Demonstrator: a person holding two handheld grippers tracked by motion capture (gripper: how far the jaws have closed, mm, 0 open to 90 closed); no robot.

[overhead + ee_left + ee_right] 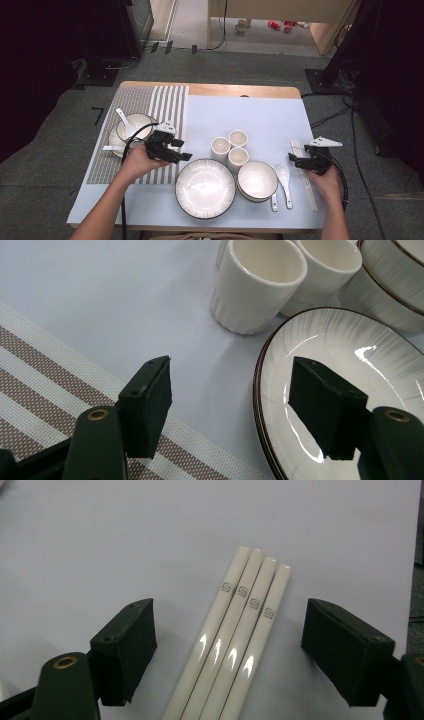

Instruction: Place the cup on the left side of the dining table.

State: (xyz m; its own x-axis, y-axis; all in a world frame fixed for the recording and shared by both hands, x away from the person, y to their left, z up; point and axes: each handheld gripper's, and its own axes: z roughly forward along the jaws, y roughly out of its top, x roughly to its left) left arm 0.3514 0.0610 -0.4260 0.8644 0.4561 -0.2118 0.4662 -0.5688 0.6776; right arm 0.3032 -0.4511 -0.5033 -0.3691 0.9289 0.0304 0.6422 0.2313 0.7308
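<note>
A table [260, 107] covered in pale blue cloth is seen from above, with a large white dark-rimmed plate [205, 188] near its front edge taken as the reference point. Left of the plate a striped placemat [165, 102] is laid, bearing a bowl with a spoon [131, 128]. Just right of the plate stacked bowls [257, 181] are set, behind it three white cups [229, 148], and farther right two spoons [283, 181], then four white chopsticks [235, 635] lying side by side. The left gripper [230, 410] is held at the plate's left rim, its jaws spread and empty, one over the cloth and one over the plate. The right gripper [227, 652] is held over the chopsticks, jaws spread wide on either side, nothing pinched. Trouble is judged likeliest at the plate: a glossy rim could slip from the pads, or the nearby cups could be knocked. The smooth round chopsticks could be rolled apart if closed on unevenly.
</note>
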